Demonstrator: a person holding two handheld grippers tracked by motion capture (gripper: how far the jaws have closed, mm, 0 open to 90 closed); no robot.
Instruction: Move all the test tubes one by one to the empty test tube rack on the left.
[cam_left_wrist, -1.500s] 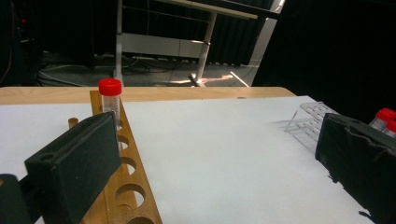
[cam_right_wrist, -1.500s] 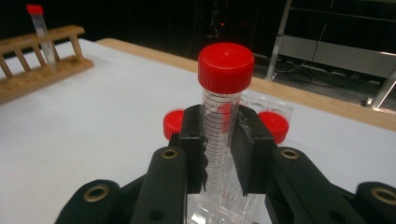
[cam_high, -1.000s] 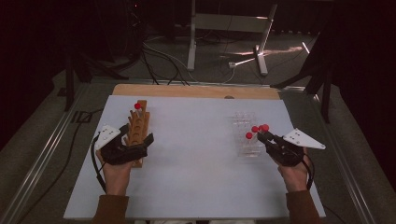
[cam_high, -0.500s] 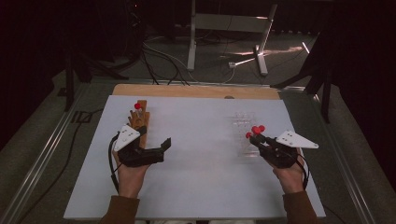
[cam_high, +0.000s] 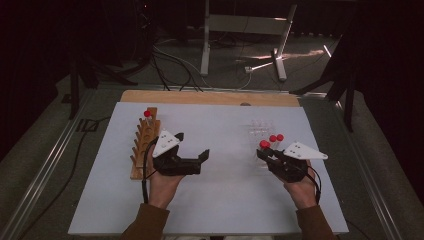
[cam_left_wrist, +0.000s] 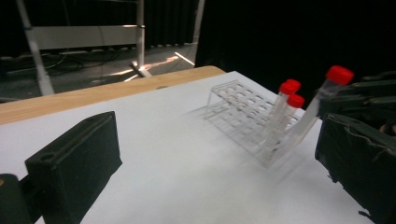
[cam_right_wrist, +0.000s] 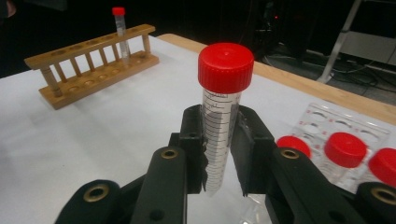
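Red-capped plastic tube (cam_right_wrist: 219, 135), light and slick, clamped below its cap by the right gripper (cam_right_wrist: 218, 154); left gripper (cam_high: 192, 159) jaws gape empty

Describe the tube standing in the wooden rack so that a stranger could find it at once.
On the white table, the wooden rack lies at the left side. The tube stands in its far end hole, red-capped, and every other hole there is empty.

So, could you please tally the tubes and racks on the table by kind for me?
Red-capped tubes: 5, one gripped in the right claw
Wooden rack: 1, holding one tube
Clear rack: 1, holding three tubes
Total: 7
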